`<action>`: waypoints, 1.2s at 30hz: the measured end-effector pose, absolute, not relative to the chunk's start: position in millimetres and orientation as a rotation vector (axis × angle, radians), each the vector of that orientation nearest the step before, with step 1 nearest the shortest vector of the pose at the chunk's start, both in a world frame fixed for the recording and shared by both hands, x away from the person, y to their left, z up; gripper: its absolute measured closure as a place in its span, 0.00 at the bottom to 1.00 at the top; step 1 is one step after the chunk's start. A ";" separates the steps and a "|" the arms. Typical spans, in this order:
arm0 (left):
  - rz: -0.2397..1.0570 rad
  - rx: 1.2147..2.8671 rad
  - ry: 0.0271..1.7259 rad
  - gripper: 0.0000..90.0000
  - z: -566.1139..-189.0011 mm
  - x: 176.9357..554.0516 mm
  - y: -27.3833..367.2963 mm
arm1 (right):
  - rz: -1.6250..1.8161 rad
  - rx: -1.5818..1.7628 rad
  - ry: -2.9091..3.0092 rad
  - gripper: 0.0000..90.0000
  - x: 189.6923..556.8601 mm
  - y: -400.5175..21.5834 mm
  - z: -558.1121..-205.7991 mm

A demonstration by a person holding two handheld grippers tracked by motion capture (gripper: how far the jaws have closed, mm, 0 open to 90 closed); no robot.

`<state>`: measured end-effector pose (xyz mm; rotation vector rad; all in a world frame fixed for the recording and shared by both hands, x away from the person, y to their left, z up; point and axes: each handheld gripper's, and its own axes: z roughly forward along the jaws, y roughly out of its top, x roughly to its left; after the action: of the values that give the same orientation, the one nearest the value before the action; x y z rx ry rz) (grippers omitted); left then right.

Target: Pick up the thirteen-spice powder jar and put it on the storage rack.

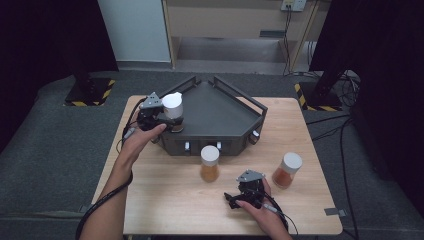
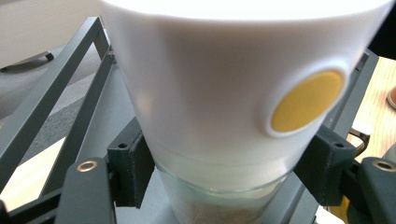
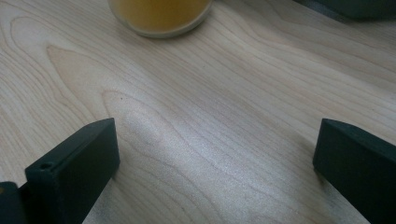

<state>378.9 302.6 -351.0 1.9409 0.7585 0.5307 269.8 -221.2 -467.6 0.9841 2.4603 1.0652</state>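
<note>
setting a white-capped jar (image 1: 173, 111) into the dark tray (image 1: 220, 112), the left gripper (image 1: 167, 119) clamps it at the tray's left corner. the right gripper (image 1: 231, 199) rests wide open and empty on the table (image 1: 165, 200). next comes letting go, then reaching for the orange jar (image 1: 209, 164).

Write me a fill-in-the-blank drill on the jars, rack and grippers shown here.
1. The left gripper is shut on a glass jar with a ____ lid.
2. That jar is at the dark grey metal ____.
3. The right gripper hovers with jaws ____ over the wooden table.
4. ____ more jars stand on the table.

Missing: white; rack; open; Two
</note>
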 end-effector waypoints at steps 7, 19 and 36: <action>0.562 1.962 0.768 0.14 -346.8 373.8 297.9 | 1.065 0.984 2.460 0.01 269.8 -221.2 -467.6; 0.650 1.942 0.805 0.04 -341.5 344.7 299.3 | 1.065 0.984 2.460 0.01 269.7 -221.1 -467.6; 0.690 1.930 0.861 0.03 -339.3 302.6 308.5 | 1.065 0.984 2.460 0.01 269.7 -221.1 -467.6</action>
<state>302.6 308.5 -339.3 1.9297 0.8613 0.6905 269.7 -221.1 -467.6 0.9840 2.4602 1.0646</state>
